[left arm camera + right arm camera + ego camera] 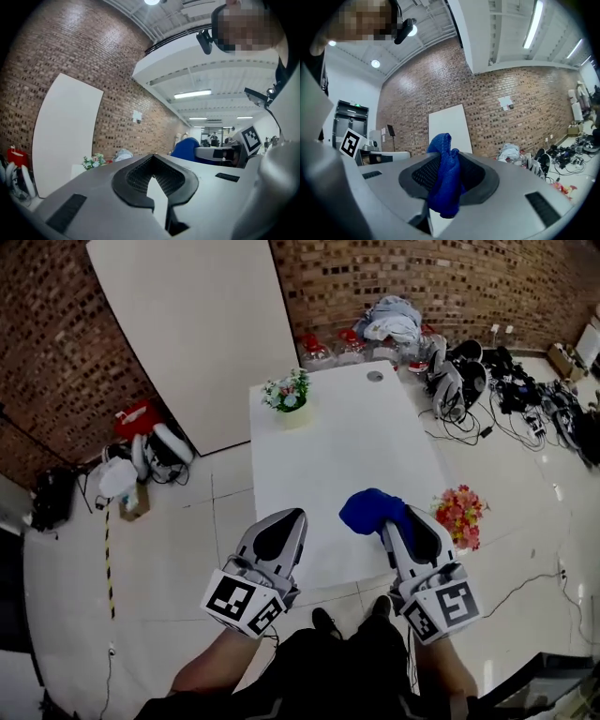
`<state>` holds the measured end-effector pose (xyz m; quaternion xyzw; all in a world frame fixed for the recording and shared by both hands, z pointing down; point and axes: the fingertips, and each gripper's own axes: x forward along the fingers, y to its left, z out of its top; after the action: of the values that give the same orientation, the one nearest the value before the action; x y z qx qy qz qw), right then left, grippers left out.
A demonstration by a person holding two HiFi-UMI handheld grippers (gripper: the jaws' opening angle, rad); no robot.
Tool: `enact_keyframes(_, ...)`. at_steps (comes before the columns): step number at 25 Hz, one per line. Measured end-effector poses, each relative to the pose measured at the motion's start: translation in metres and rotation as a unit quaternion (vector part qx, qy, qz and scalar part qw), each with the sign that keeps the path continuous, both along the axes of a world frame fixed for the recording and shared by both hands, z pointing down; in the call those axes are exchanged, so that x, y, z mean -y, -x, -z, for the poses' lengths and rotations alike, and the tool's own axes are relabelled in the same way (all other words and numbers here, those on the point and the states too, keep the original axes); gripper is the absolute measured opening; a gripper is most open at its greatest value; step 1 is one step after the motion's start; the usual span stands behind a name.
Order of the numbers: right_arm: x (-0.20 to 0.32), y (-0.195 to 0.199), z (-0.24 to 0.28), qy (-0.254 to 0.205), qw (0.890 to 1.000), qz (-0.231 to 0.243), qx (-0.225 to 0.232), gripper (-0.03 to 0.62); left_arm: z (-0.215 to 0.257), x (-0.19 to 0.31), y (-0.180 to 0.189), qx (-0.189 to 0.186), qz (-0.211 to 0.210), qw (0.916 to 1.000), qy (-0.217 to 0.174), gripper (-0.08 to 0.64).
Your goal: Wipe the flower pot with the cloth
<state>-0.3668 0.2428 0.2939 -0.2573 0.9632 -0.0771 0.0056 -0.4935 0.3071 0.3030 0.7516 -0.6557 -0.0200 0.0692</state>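
The right gripper [394, 526] is clamped on a bunched blue cloth [368, 508], and the left gripper [284, 518] has its jaws together on nothing. The small white flower pot of pink-and-white blooms [288, 399] stands at the far left corner of the white table [356, 451], straight ahead of the left gripper and far-left of the cloth.

Blue cloth [372, 510] (white table [347, 456])

Head view looks steeply down; both gripper views face the brick wall [117, 93].
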Motion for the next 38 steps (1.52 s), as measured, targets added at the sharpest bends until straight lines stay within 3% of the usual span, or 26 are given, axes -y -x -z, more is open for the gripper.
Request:
enact_keyframes(9, 0.005, -0.054, -0.029, 0.003, 0.996, -0.088, -0.014, 0.098, -0.037, 0.045, -0.053, -0.017, -0.092, 0.9952, 0.030, 0.002)
enact_keyframes(15, 0.019, -0.070, -0.064, 0.012, 0.985, -0.169, -0.028, 0.098, -0.068, 0.064, -0.063, -0.020, -0.156, 0.9865, 0.046, 0.002)
enact_keyframes(20, 0.015, -0.092, -0.109, 0.018, 0.967, -0.249, -0.047, 0.098, -0.109, 0.081, -0.091, -0.010, -0.235, 0.9704, 0.057, 0.002)
enact_keyframes(25, 0.011, -0.106, -0.173, 0.048, 0.952, -0.298, -0.050, 0.098, -0.168, 0.096, -0.117, -0.025, -0.256, 0.9631, 0.080, 0.002)
enact_keyframes(28, 0.010, -0.118, -0.198, 0.053, 0.945, -0.315, -0.064, 0.098, -0.183, 0.103, -0.132, -0.024, -0.269, 0.9600, 0.073, 0.002)
enact_keyframes(33, 0.027, -0.140, -0.238, 0.072, 0.920, -0.373, -0.094, 0.098, -0.206, 0.124, -0.150, -0.008, -0.293, 0.9535, 0.068, 0.002)
enact_keyframes(38, 0.055, -0.148, -0.266, 0.059, 0.904, -0.413, -0.095, 0.098, -0.234, 0.137, -0.158, 0.029, -0.289, 0.9541, 0.075, 0.002)
